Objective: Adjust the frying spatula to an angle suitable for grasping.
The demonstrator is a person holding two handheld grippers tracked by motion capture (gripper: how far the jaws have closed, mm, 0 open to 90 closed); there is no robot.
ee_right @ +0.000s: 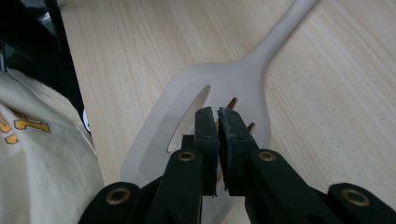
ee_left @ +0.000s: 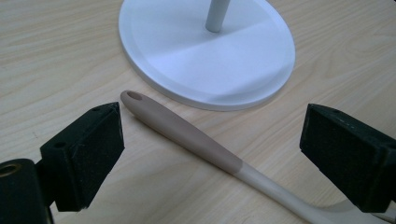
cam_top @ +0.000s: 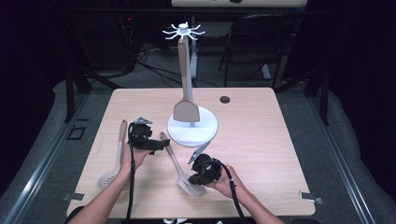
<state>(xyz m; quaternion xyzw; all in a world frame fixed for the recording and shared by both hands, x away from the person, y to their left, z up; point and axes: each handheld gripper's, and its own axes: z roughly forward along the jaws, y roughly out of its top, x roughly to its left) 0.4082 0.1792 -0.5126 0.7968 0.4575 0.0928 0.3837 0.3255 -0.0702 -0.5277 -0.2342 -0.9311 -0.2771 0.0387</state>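
1. At the near edge of the pale wood-grain surface, a person's forearms come in from below; a cream shirt with yellow print shows in the right gripper view.
2. The right gripper has its fingers pressed together with nothing between them, poised over the slotted turner, which lies flat on the surface, head near the person and handle angled away.
3. The left gripper has its fingers spread wide on either side of the turner's taupe handle end, not touching it.
4. A slotted spoon lies left of the left gripper.
5. Just beyond the handle stands the white utensil stand, with a taupe spatula hanging from its hooks.
6. A cable hole sits toward the far edge.
7. Behind lie grey floor, cables, a folding chair and dark surroundings.
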